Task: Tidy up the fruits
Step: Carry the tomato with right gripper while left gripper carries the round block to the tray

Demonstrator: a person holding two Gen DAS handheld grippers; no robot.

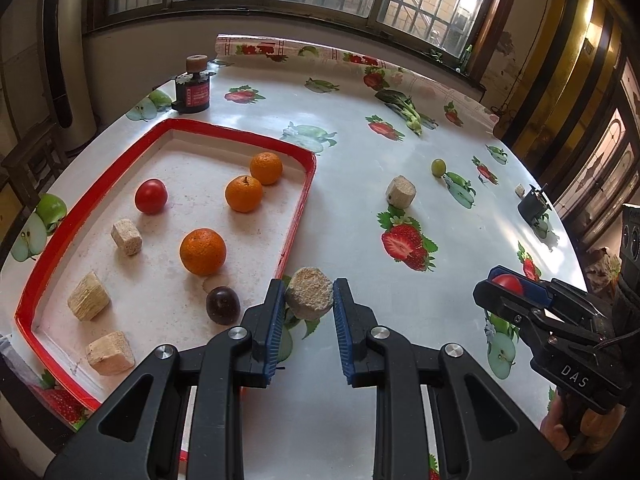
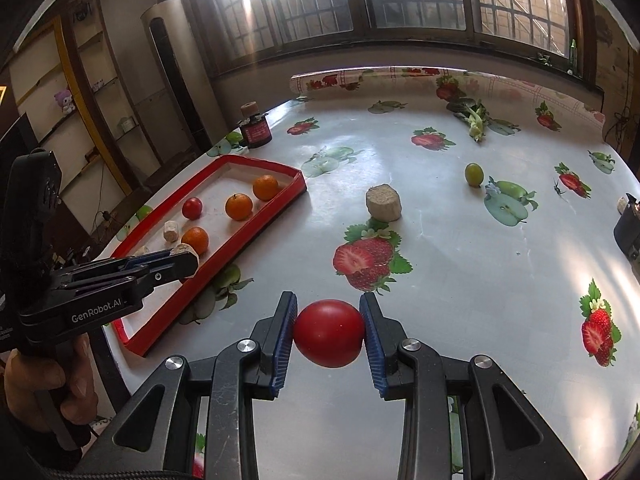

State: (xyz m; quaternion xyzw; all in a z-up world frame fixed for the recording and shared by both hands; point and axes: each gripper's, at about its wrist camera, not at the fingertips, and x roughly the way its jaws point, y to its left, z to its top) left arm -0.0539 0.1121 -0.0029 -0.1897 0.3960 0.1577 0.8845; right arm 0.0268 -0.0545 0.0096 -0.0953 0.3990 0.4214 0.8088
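My left gripper is shut on a beige cane chunk, held just right of the red-rimmed tray. In that tray lie three oranges, a red tomato, a dark plum and several beige chunks. My right gripper is shut on a red tomato above the tablecloth, right of the tray. From the left wrist view the right gripper shows at the right with the tomato. A loose beige chunk and a green grape lie on the table.
A dark jar with a cork stands beyond the tray. A leafy green vegetable lies at the far side. A small black object sits near the right edge. The fruit-print tablecloth rolls up at the back below the windows.
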